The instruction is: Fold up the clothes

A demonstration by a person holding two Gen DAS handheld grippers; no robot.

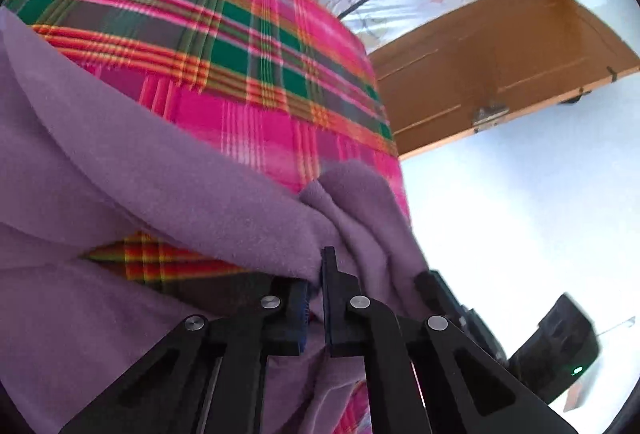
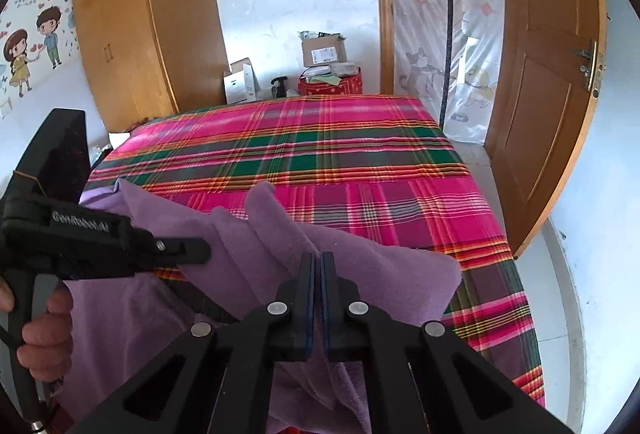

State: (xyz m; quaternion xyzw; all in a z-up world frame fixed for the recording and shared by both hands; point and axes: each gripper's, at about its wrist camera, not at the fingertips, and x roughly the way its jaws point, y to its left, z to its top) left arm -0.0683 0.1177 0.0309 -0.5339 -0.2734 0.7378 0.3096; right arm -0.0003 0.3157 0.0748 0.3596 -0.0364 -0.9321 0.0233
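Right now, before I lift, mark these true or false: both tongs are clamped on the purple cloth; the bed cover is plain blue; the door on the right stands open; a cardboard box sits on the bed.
1. Both the left tongs and right tongs are shut on the purple cloth. True.
2. The bed cover is plain blue. False: it is pink, green and orange plaid.
3. The wooden door stands open. True.
4. A cardboard box sits on the bed. False: it rests on a stack beyond the bed's far edge.

garment (image 2: 280,230) on bed (image 2: 360,162), boxes (image 2: 324,52) behind, door (image 2: 552,74) right
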